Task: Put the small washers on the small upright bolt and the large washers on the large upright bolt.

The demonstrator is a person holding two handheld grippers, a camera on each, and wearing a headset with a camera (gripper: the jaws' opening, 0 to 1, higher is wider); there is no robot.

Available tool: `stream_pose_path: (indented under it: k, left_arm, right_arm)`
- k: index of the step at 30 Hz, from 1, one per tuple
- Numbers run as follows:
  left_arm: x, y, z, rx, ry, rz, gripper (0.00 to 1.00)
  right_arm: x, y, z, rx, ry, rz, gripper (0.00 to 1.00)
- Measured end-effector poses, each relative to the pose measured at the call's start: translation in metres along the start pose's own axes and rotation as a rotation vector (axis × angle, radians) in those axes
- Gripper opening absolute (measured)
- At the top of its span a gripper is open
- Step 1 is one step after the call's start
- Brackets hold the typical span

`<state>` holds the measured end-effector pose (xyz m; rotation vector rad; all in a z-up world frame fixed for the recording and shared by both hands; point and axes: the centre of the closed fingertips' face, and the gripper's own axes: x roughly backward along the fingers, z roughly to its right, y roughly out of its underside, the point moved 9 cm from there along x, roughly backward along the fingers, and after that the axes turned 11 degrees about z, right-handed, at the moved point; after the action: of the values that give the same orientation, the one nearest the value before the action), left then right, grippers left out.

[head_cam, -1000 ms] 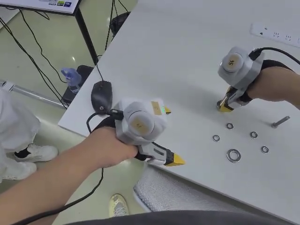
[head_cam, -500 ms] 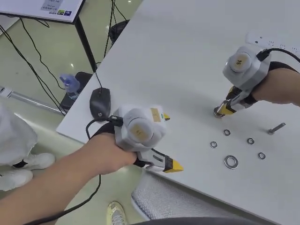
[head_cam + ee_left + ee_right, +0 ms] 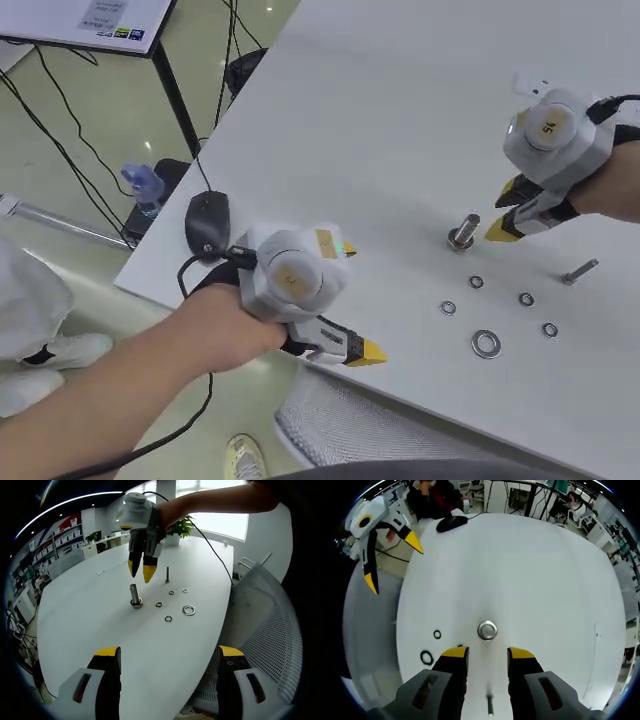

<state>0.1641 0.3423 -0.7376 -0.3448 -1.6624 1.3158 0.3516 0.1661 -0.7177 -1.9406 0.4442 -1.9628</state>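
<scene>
A large bolt (image 3: 462, 232) (image 3: 134, 596) (image 3: 487, 630) stands upright on the white table (image 3: 380, 120). My right gripper (image 3: 505, 210) (image 3: 487, 652) (image 3: 140, 573) hovers open just to its right, holding nothing. Several small washers (image 3: 476, 282) (image 3: 168, 618) and one large washer (image 3: 487, 344) (image 3: 189, 610) lie flat in front of the bolt. A thin small bolt (image 3: 579, 271) (image 3: 167, 574) seems to lie on its side further right. My left gripper (image 3: 361, 300) (image 3: 169, 652) (image 3: 392, 562) is open and empty over the table's near edge.
A black mouse (image 3: 206, 222) (image 3: 451, 522) with its cable sits at the table's left corner. A grey mesh chair (image 3: 330, 420) (image 3: 270, 630) stands below the near edge. Cables and a bottle (image 3: 142, 185) are on the floor at the left.
My right gripper has let go of the large bolt and drawn back up and to the right. The bolt stays standing. The left gripper has hardly moved.
</scene>
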Motion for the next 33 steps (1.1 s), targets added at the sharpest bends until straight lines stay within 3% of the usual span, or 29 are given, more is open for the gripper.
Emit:
stream_pose_path:
  k: [7,16,33]
  left_arm:
    - [-0.002,-0.001,-0.001,-0.003,-0.012,0.004,0.79]
    - [-0.001,-0.003,-0.006,-0.003,-0.032,0.006,0.80]
    - [-0.001,-0.004,-0.005,-0.010,-0.035,0.007,0.79]
  right_arm:
    - [0.007,0.004,-0.010,0.038,-0.016,0.001,0.33]
    - [0.018,0.010,-0.029,0.029,-0.022,0.034,0.34]
    - [0.010,0.029,-0.074,0.022,-0.052,0.032,0.35]
